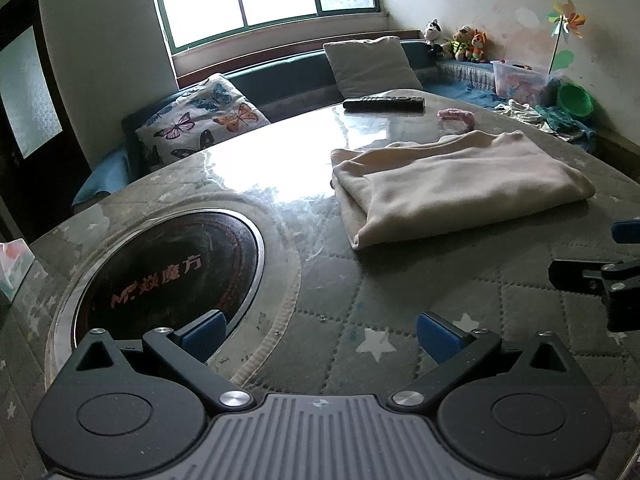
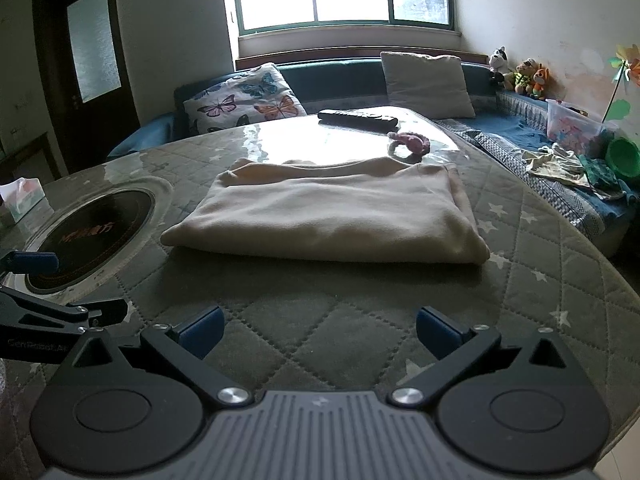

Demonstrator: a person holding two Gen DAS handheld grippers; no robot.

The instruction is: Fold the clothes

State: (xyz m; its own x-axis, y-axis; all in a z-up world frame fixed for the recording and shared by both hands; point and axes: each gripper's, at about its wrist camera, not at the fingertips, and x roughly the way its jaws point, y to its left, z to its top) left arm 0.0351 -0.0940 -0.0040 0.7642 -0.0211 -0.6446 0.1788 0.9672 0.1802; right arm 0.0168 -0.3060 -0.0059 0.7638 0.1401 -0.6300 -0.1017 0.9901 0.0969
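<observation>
A cream garment (image 1: 460, 184) lies folded into a flat rectangle on the quilted table; it also shows in the right wrist view (image 2: 328, 212), straight ahead of that gripper. My left gripper (image 1: 320, 336) is open and empty, low over the table, to the left of the garment and short of it. My right gripper (image 2: 320, 332) is open and empty, a little short of the garment's near edge. Each gripper shows at the edge of the other's view: the right one at the right side (image 1: 600, 276), the left one at the left side (image 2: 52, 288).
A round black hotplate (image 1: 168, 272) is set in the table (image 2: 360, 320) at the left. A remote control (image 2: 358, 119) and a pink ring toy (image 2: 408, 142) lie at the far side. A tissue box (image 2: 22, 196) stands at the left edge. A sofa with cushions and loose clothes (image 2: 560, 164) lies beyond.
</observation>
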